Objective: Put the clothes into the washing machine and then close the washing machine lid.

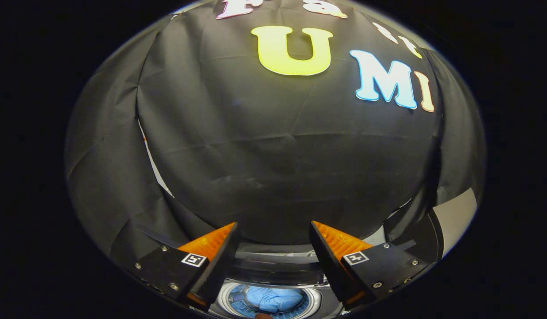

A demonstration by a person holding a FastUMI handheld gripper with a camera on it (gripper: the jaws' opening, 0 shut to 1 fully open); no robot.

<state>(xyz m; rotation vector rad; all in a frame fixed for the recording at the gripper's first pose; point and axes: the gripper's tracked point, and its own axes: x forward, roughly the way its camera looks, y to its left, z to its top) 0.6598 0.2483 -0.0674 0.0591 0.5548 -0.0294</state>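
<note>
My gripper point(273, 228) is open, held high and facing the booth's black cloth wall, with nothing between its fingers. Far below, between the finger bases, the washing machine's round drum opening point(315, 303) shows. A bundle of light blue clothes point(273, 299) lies inside the drum. The machine's dark lid point(277, 270) stands raised at the back of the opening, its edge running across between the fingers.
The black cloth wall point(282, 168) stands close ahead. To the right, a pale panel point(457, 212) sits by the cloth's edge. A white seam point(156, 166) runs down the cloth to the left.
</note>
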